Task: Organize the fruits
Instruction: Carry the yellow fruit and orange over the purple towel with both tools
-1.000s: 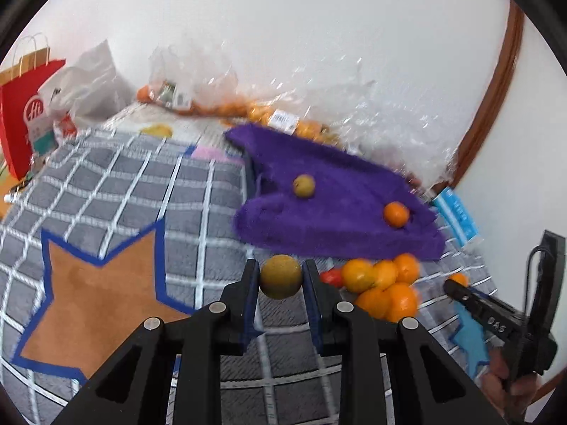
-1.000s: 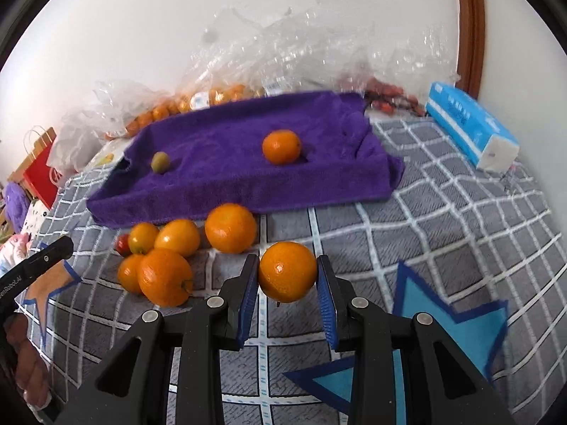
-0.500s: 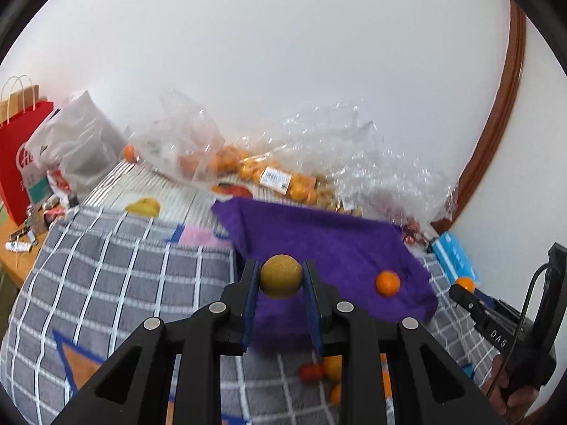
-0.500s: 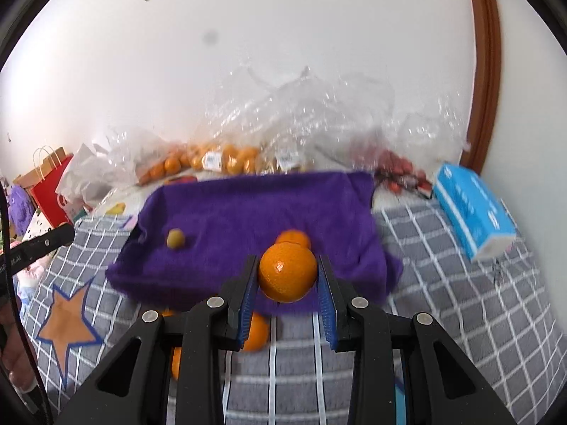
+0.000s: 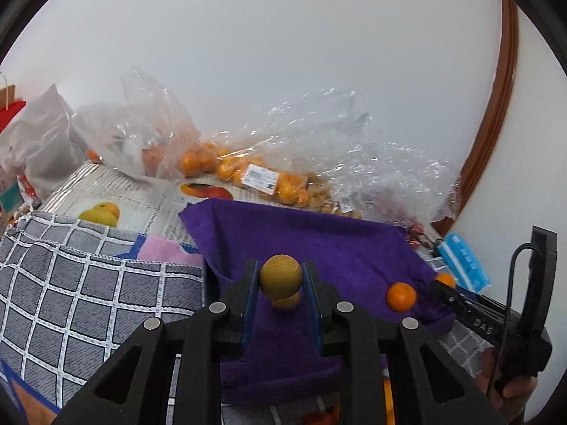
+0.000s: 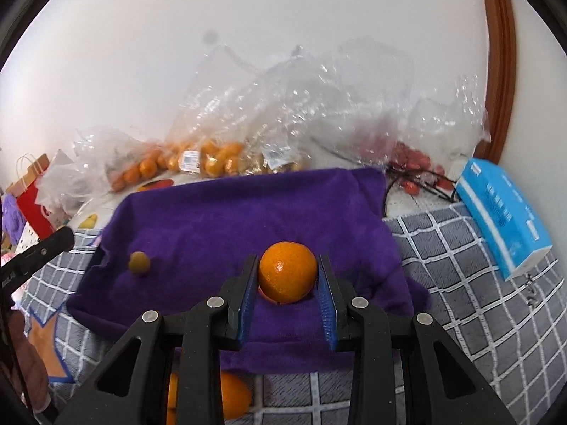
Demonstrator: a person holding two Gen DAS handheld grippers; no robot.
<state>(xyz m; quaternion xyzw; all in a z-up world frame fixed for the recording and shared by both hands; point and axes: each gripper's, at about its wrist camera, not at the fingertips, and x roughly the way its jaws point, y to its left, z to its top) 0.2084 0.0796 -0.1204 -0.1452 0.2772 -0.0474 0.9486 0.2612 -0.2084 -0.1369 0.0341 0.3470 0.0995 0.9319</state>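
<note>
Pinching a yellow-green fruit (image 5: 281,275) between its blue-padded fingers, the left gripper (image 5: 280,283) sits at the lower centre of the left wrist view, above the purple towel (image 5: 340,248). Directly behind and below the held fruit, a second yellow-green fruit (image 5: 287,300) peeks out on the towel. Toward the right of that frame a small orange (image 5: 401,296) lies on the towel, and beyond it the tip of the other tool shows with a bit of orange at its end.

In the right wrist view, the right gripper (image 6: 287,283) clamps an orange (image 6: 287,271) at the frame's centre, over the near part of the towel. Another orange is partly visible right under the held one; whether the two touch cannot be told. The yellow-green fruit on the towel appears at centre left. At the bottom edge, below the gripper, loose oranges (image 6: 232,398) lie on the grey checked blanket (image 6: 478,318).

Along the wall in the upper middle, clear plastic bags (image 6: 248,106) hold more oranges. A blue tissue pack (image 6: 503,219) lies at the right edge, and a red paper bag (image 6: 35,202) stands at the far left.
</note>
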